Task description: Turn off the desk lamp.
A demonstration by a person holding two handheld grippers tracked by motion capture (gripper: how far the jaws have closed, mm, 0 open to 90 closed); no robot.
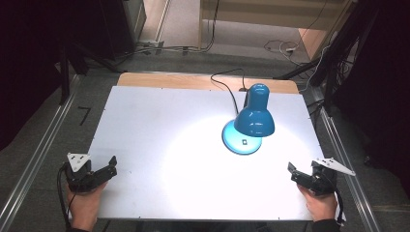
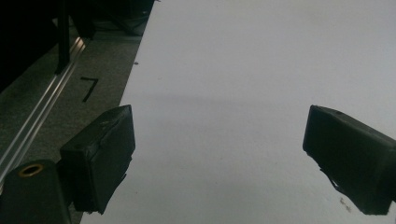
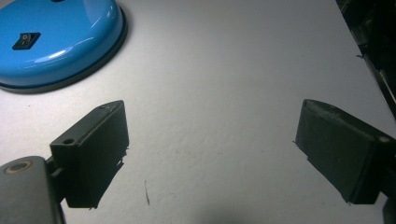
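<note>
White table (image 1: 145, 125) under a lit pool, dark room edges hard to make out. High view: blue lamp (image 1: 254, 118) right of centre, cord (image 1: 227, 89) trailing off the far edge; left gripper (image 1: 112, 166) and right gripper (image 1: 292, 170) at the near corners, well apart from it. Left gripper view: fingers (image 2: 100, 161) spread wide over bare table. Right gripper view: fingers (image 3: 93, 149) spread, lamp base (image 3: 56, 42) cut off upper left, switch (image 3: 25, 40) on it.

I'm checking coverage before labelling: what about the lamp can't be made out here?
- Lamp bulb: high view, hidden inside the shade.
- Switch position: high view, too small.
- Lamp base: right gripper view, cut off by the top and left edges.
- Cord end: high view, runs behind the table's far edge.
</note>
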